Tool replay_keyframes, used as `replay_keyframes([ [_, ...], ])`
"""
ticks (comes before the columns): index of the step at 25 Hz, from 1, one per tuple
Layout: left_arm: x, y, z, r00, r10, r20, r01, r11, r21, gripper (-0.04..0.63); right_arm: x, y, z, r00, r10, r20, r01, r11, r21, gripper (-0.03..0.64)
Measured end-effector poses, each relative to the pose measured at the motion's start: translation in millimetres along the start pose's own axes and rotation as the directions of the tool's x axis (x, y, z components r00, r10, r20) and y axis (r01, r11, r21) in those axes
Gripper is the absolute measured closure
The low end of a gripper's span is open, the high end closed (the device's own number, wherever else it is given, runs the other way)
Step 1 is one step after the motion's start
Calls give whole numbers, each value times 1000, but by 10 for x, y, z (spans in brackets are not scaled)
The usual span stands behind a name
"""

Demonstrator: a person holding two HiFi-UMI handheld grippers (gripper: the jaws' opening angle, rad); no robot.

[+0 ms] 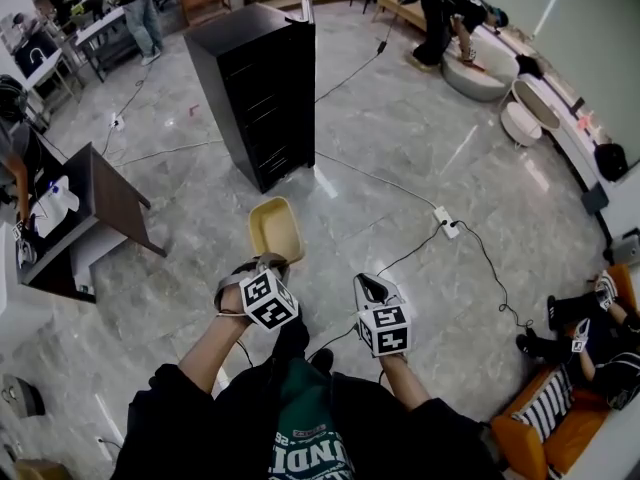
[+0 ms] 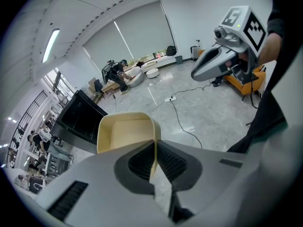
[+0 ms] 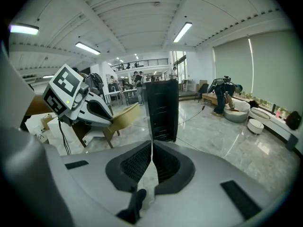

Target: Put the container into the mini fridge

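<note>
**Carrying the container towards the mini fridge**

Held out over the floor (image 1: 420,168) at centre frame in the head view: the yellow container (image 1: 274,230), well apart from the black mini fridge (image 1: 258,88) at upper centre. Clenched on the tub's thin near wall by the left hand-held gripper (image 1: 264,264), only that one edge pinched. Pressed together on nothing: the right hand-held gripper (image 1: 369,286), low and right of centre.

Probably mid-carry, so walk up square to the fridge front before reaching in. Hold the clamp firm and the tub level. Expect sag at the far end with a single-edge grip, so move slowly and avoid swinging. Step clear of the cables (image 1: 480,258) trailing across the floor. Unclear from here whether the fridge is open or shut; if shut, pull it open first with the free right hand-held gripper.

Open side up. Long axis running from lower to upper frame, away from the body, far short end pointing roughly at the fridge. Feed it in end first.
</note>
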State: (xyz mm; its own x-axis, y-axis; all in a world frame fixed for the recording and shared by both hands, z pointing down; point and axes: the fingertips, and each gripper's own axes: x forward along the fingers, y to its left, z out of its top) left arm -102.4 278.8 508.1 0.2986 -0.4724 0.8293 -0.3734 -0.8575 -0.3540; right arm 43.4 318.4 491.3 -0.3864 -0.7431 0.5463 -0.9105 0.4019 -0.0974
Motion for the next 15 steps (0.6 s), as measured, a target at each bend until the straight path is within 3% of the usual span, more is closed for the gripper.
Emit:
replay_keyframes([
  [15,544,788,145,999,-30,16,30,999,16,574,737,-320,455,1000,-24,-17,24,1000,10,581],
])
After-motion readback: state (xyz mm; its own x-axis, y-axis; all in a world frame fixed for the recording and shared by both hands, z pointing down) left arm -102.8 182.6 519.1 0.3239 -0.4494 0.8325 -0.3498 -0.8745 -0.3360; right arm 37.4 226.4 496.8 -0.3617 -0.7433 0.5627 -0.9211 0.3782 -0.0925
